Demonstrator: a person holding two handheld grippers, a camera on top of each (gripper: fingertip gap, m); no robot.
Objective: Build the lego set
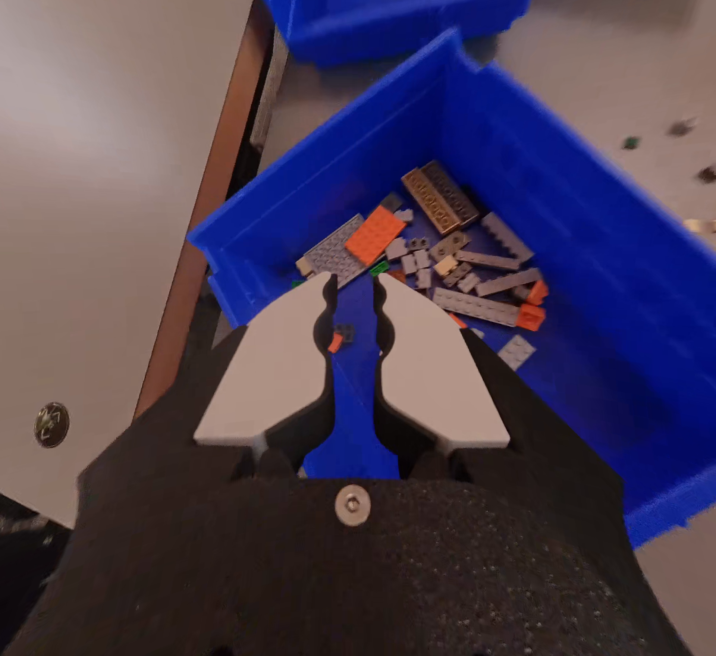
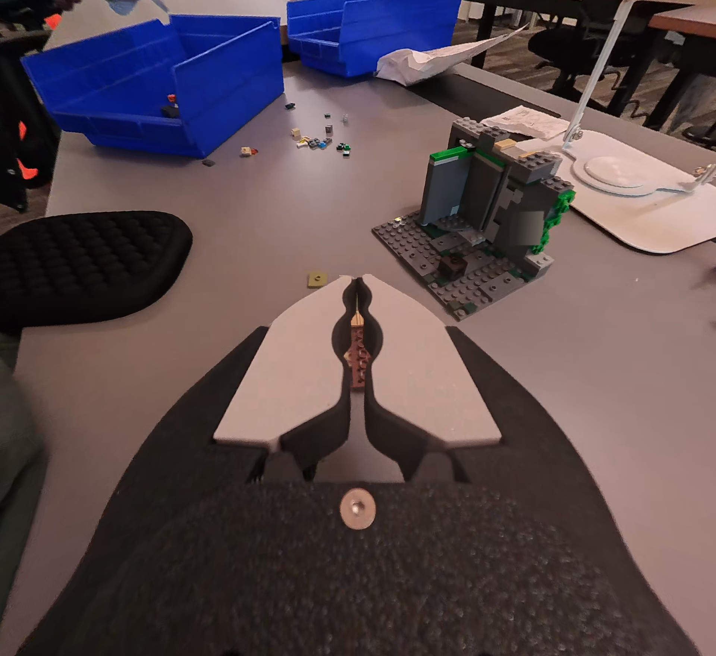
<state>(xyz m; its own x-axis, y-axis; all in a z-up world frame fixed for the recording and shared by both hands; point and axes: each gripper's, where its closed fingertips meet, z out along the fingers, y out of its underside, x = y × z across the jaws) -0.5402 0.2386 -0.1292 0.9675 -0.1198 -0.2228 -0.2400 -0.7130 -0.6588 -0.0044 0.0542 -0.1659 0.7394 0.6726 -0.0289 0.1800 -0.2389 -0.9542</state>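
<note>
My left gripper (image 1: 354,279) is open and empty, hovering over a blue bin (image 1: 523,157) that holds several loose bricks: an orange plate (image 1: 375,235), a grey plate (image 1: 333,255), long grey plates and a brown brick (image 1: 430,199). My right gripper (image 2: 357,280) is shut on a brown studded plate (image 2: 359,362) and holds it above the grey table. The partly built grey and green model (image 2: 492,207) stands on its grey baseplate (image 2: 407,242), ahead and to the right. A tan tile (image 2: 317,279) lies just left of the right fingertips.
A second blue bin (image 2: 372,29) stands at the back, and the first bin also shows in the right wrist view (image 2: 232,87). Small loose pieces (image 2: 321,139) lie between bin and model. A black pad (image 2: 85,261) lies left, a white lamp base (image 2: 627,192) right, and crumpled paper (image 2: 438,58) behind. The tips of one gripper are about 55 cm away from the tips of the other. From the right gripper's tips to the tan tile (image 2: 317,279) is close to 12 cm.
</note>
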